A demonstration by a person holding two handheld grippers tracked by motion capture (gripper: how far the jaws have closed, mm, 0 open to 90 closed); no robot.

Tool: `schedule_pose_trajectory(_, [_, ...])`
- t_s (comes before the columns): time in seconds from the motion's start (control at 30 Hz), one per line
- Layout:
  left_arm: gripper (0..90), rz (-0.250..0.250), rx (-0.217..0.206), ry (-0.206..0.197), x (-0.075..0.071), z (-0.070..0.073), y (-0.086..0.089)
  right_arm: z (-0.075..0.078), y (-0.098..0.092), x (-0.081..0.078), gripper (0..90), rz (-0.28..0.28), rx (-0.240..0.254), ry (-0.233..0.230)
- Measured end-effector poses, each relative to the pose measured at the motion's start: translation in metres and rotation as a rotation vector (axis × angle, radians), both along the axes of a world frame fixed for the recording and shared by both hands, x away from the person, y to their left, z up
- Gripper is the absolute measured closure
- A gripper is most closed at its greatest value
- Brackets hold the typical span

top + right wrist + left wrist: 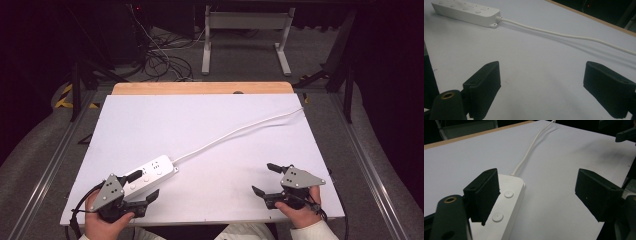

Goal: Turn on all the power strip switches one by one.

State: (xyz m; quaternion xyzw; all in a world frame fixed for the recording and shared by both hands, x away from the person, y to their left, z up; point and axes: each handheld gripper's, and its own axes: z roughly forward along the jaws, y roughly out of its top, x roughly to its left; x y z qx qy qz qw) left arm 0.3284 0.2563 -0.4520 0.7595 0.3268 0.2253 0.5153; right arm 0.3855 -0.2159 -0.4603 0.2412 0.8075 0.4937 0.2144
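High view: power strip [148, 176] lies just ahead of the released left claw [141, 186], its long axis along that claw's reach; the released right claw [264, 179] is well apart.

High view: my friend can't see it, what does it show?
A white power strip lies on a white table, its cord running to the far right corner. The open left gripper is beside the strip, and the open right gripper holds nothing.
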Motion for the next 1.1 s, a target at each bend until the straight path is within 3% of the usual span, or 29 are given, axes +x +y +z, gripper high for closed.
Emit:
schedule_pose_trajectory(0.1, [20.6,0.004,0.003,-0.005,-0.001,0.0,0.0,0.0,0.0,0.0,14.8,0.001,0.0,0.0])
schedule_pose_trajectory(0.33, [25.6,0.013,0.059,-0.046,-0.001,0.002,0.001,-0.001,0.001,0.0,16.1,0.007,-0.003,0.001])
schedule_pose_trajectory(0.7, [42.1,-0.009,0.065,-0.015,-0.003,0.01,0.004,-0.002,0.003,0.0,17.1,0.018,-0.015,0.007])
schedule_pose_trajectory(0.93, [63.4,-0.027,0.073,0.019,-0.003,0.023,0.014,-0.003,0.004,0.0,18.2,0.026,-0.024,0.01])
schedule_pose_trajectory(1.1, [86.1,-0.032,0.077,0.035,-0.003,0.029,0.021,-0.004,0.005,0.0,18.4,0.029,-0.026,0.015])
